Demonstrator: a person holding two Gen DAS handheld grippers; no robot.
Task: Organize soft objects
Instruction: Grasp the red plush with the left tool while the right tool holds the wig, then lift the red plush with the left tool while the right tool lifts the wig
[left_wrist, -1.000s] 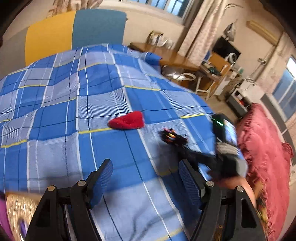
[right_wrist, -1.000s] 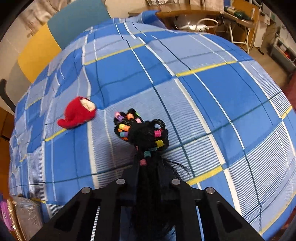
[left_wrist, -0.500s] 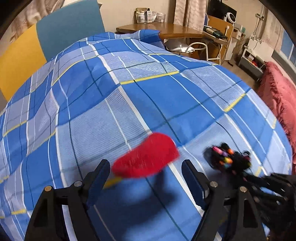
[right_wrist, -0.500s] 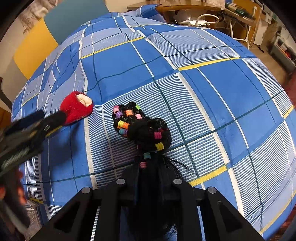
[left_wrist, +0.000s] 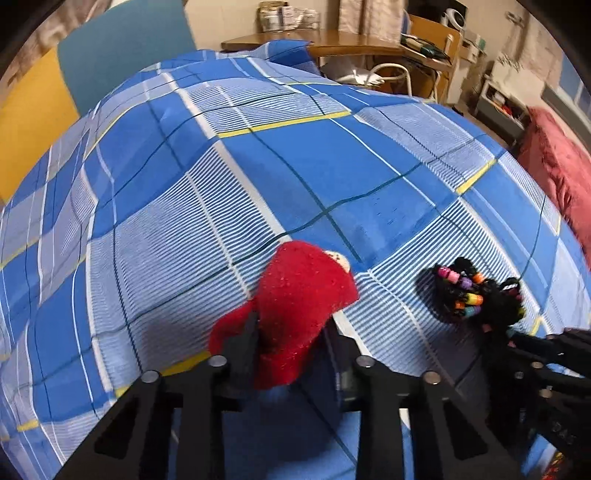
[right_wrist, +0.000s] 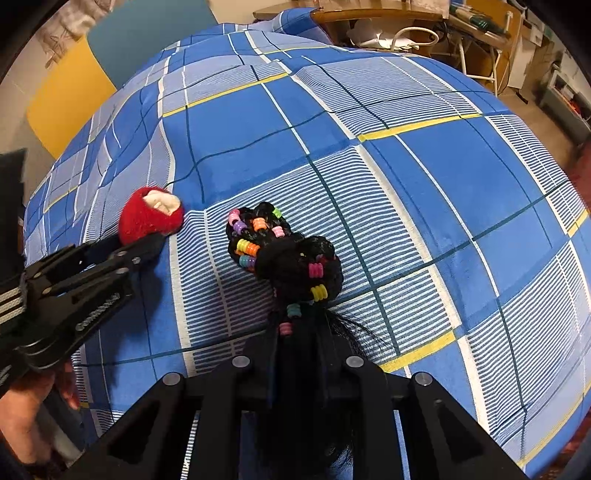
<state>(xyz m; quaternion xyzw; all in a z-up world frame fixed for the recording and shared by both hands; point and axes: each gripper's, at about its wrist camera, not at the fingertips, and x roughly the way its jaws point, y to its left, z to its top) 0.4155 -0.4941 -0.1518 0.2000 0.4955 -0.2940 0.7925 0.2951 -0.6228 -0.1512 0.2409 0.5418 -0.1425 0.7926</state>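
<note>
On the left of the bed (left_wrist: 295, 166), which is spread with a blue plaid cover, the left hand-held gripper (left_wrist: 291, 339) points steeply down with its jaws closing on the red soft toy (left_wrist: 303, 295); the plush already bulges up between the two fingers, so the pinch looks made or nearly so. The toy's pale face end pokes out on the far side in the right wrist view, and its body rests on the cover. Just right of it, near but apart, lies the black braided hairpiece with coloured beads (right_wrist: 284, 258), its coiled part flat on the cover. Its loose tail runs back into the right hand-held gripper (right_wrist: 299, 347), whose jaws are together and clamped on that tail. As I read it, both soft things are now gripped but neither has left the bed, so the picking up is about done and the carrying and putting away is all still to come. No bin or bag for them shows in either view.
</note>
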